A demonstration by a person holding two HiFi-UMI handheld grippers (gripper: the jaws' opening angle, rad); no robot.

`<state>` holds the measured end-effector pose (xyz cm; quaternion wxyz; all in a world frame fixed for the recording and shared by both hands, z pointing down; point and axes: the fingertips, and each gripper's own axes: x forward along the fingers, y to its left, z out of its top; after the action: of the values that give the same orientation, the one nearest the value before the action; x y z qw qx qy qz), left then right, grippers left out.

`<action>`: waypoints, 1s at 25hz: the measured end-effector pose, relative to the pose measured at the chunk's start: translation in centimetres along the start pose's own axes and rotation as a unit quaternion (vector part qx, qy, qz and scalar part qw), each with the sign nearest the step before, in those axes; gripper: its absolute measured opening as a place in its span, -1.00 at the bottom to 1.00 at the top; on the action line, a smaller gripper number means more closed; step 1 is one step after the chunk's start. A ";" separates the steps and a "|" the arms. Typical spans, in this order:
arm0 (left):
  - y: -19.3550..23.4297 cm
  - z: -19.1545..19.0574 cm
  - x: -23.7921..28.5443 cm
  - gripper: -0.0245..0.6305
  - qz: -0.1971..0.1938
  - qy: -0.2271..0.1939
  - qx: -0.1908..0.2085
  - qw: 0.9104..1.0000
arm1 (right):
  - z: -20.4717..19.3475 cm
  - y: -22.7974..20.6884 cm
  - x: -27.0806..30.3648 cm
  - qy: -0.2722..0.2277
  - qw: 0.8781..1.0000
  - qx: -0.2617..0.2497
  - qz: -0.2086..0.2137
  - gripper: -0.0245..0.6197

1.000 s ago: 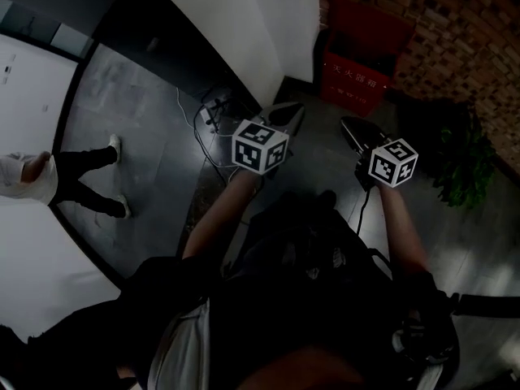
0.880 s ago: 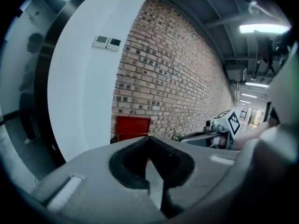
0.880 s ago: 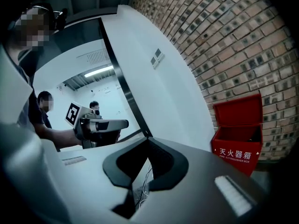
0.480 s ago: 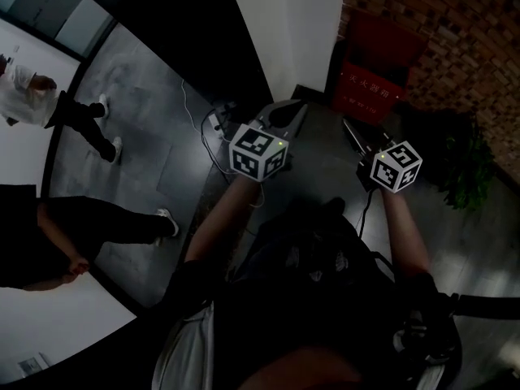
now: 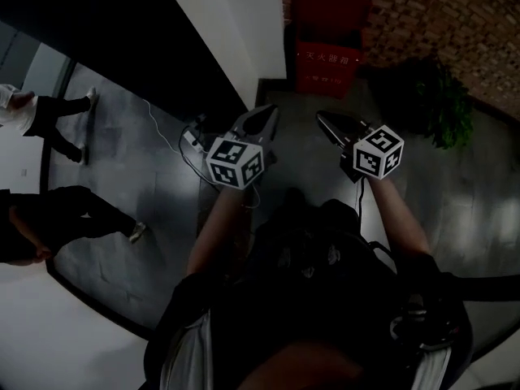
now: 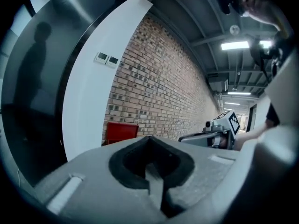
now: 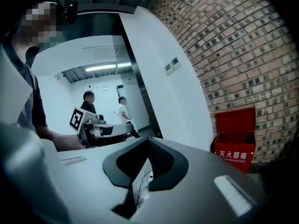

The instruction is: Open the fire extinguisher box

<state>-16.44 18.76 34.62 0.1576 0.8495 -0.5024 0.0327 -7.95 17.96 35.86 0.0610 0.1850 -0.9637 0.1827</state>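
Note:
The red fire extinguisher box (image 5: 329, 43) stands on the floor against the brick wall, white characters on its front. It also shows as the red box (image 6: 122, 132) and the red box (image 7: 236, 143), where a red upper panel rises behind the front. My left gripper (image 5: 268, 112) and right gripper (image 5: 325, 119) are held side by side in the air, well short of the box and pointing toward it. Both are shut with nothing in them. The left gripper (image 6: 150, 139) has its jaws meeting, and the right gripper (image 7: 147, 141) likewise.
A leafy potted plant (image 5: 426, 96) stands right of the box. A white wall corner (image 5: 236, 31) juts out left of it. A power strip with cables (image 5: 191, 136) lies on the dark floor. Two bystanders (image 5: 49, 108) are at the far left.
Both grippers have moved forward and a little up, side by side, still shut. The red box now lies straight ahead between them. The bystanders at the left have shifted.

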 end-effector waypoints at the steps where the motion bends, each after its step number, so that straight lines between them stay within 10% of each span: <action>1: -0.9 -0.2 0.0 -0.93 -0.006 0.002 0.002 1.000 | -0.1 0.0 -0.9 -0.002 1.000 0.005 -0.007 -0.92; 25: -27.2 -5.2 0.7 -0.93 -0.037 0.027 0.060 0.997 | -5.5 3.6 -25.9 -0.068 0.997 0.045 0.000 -0.92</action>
<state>7.94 31.86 33.31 0.1208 0.8742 -0.4635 0.0799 14.92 31.85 34.99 -0.0134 0.1992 -0.9564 0.2130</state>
